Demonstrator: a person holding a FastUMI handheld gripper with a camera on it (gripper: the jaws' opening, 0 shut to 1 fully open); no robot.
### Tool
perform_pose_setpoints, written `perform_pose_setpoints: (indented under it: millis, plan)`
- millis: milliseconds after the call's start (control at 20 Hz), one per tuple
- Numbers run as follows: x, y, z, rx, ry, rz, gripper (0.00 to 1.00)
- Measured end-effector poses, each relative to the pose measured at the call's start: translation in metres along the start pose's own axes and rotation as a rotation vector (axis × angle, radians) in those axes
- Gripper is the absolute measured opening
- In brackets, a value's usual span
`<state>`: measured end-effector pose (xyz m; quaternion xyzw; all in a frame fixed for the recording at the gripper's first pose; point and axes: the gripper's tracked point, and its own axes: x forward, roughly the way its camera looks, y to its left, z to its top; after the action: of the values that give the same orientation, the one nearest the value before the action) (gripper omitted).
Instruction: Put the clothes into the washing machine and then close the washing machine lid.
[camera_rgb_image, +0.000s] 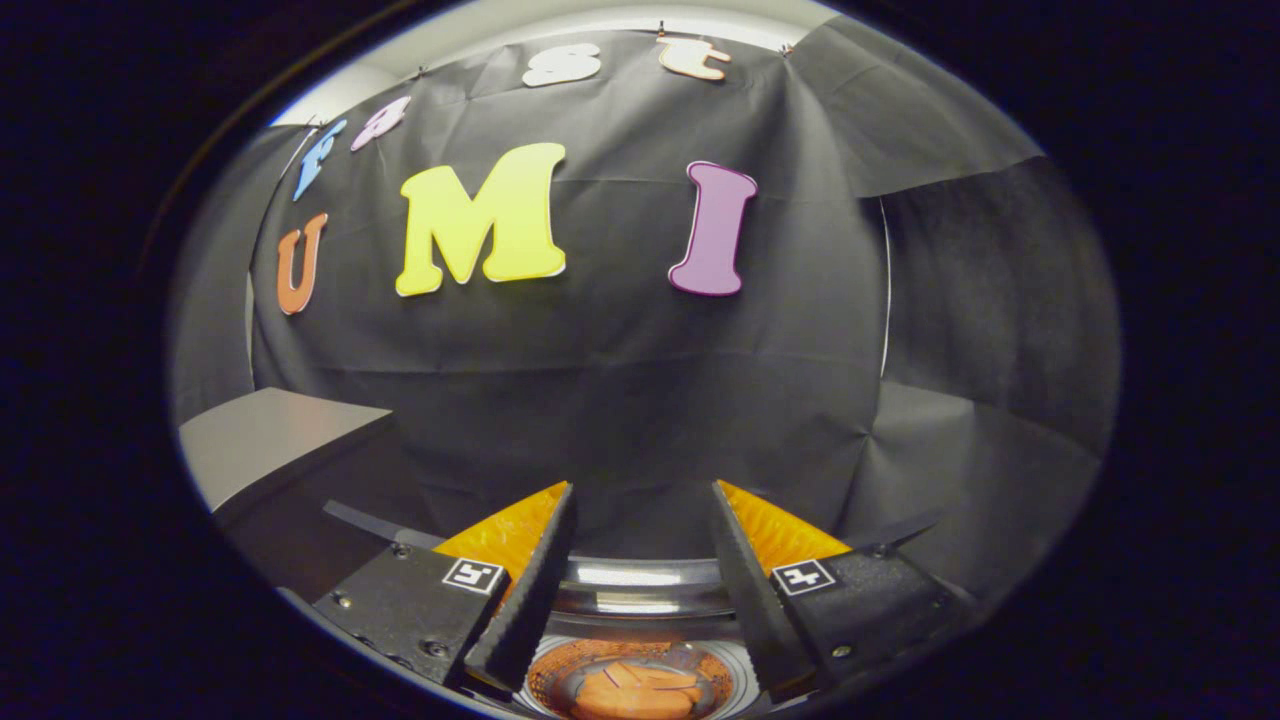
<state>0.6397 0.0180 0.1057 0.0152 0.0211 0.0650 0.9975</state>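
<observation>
The tongs stand open, the two fingers spread apart with a clear gap between their tips and nothing held in it. They point forward and level, toward the black cloth wall that fills the space beyond them.

The washer sits low, beneath and between the bases of the fingers. Its shiny rim curves across the gap just under the fingertips, and below that the drum opens upward, its inner wall speckled with small holes. The lid cannot be made out here.

The clothes lie inside the drum, at its bottom: an orange bundle, folded or crumpled in a few thick pleats. They sit straight below the gap of the open fingers, nearer to the roots of the fingers than to their tips, and well apart from both. Neither finger touches the cloth or the rim, as far as can be told; the left finger's inner edge overlaps the drum's left side in the picture, and the right finger's edge overlaps its right side.

Off to the left, beyond the left finger, a grey flat surface juts in at an angle, perhaps a table or a panel; which of the two is hard to say.
</observation>
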Motion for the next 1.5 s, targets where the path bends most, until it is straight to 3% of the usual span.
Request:
perform_pose_setpoints:
  millis: [750, 1300, 1500]
  plan:
    - [-0.047, -0.003, -0.038, -0.032, 0.047, 0.021, 0.84]
    - [-0.071, 0.012, -0.107, -0.077, 0.199, 0.102, 0.86]
    - [-0.105, 0.024, -0.136, -0.055, 0.263, 0.133, 0.86]
